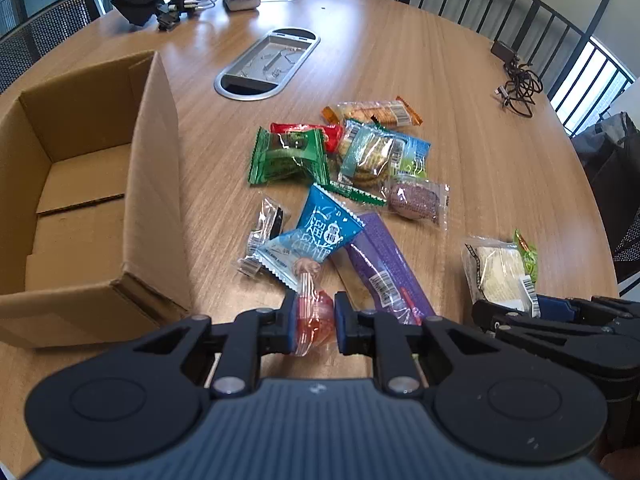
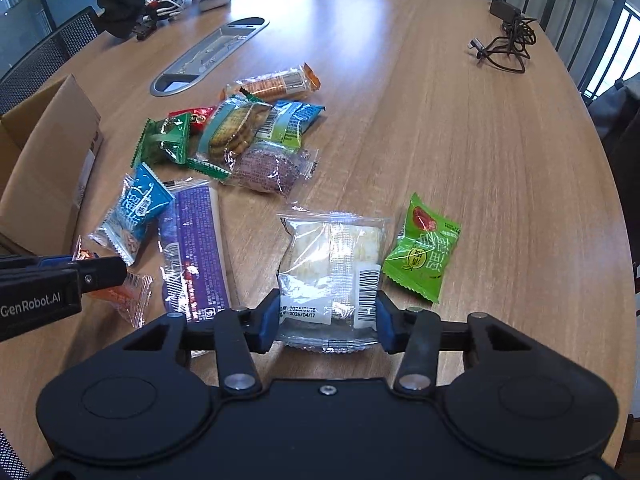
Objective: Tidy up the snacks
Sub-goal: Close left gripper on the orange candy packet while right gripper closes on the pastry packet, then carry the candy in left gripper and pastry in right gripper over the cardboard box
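My left gripper [image 1: 314, 322] jaws pinch the orange candy [image 1: 314, 316] by crinkly film; it may slip. Right gripper [image 2: 328, 320] jaws squeeze the white pastry packet [image 2: 332, 268], risking crushing it.

Your left hand-held gripper [image 1: 314, 317] points steeply down, its pads clamped tight; your right hand-held gripper [image 2: 328, 316], just beside it, tilts down likewise, jaws partly closed in a grip.

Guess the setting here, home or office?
Likely an office meeting room: a large round wooden table with a built-in metal cable hatch, mesh chairs around it, and a power strip with tangled cables at the far edge.
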`<action>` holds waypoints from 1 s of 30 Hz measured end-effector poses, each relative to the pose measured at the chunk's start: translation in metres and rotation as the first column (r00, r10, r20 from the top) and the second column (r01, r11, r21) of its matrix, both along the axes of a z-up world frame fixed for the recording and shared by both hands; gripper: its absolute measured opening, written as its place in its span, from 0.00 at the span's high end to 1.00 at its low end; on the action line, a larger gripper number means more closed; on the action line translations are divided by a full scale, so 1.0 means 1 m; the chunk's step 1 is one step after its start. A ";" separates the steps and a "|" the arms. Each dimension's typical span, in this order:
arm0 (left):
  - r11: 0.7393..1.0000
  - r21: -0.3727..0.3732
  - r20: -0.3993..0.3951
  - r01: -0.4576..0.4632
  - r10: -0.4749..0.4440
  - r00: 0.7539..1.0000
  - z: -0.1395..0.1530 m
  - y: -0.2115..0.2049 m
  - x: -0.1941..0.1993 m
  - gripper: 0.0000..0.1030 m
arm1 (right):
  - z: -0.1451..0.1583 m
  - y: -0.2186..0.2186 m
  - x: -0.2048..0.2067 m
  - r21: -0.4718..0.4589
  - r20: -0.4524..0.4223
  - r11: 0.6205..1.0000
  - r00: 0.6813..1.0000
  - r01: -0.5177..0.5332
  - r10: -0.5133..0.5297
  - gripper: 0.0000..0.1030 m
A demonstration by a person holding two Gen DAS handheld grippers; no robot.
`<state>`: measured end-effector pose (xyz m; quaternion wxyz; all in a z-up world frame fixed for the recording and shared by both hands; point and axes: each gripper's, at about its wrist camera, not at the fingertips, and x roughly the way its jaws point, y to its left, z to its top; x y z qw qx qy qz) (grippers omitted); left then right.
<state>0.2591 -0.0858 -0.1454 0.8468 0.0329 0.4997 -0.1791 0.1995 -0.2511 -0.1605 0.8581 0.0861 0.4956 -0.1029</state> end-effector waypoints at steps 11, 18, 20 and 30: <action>1.000 -0.005 0.051 -0.010 0.011 0.999 0.032 0.005 -0.019 0.83 | 0.029 0.006 -0.014 0.029 0.060 0.999 0.998 -0.036 0.034 0.55; 1.000 -0.011 0.094 -0.022 0.023 0.995 0.052 0.014 -0.028 0.83 | 0.048 0.012 -0.023 0.034 0.090 0.998 0.994 -0.058 0.054 0.55; 1.000 -0.018 0.104 -0.024 0.026 0.994 0.058 0.017 -0.030 0.83 | 0.053 0.013 -0.025 0.034 0.098 0.997 0.993 -0.064 0.060 0.55; 0.998 -0.033 0.174 -0.051 0.056 0.983 0.091 0.031 -0.041 0.83 | 0.081 0.023 -0.032 0.032 0.153 0.994 0.984 -0.102 0.096 0.55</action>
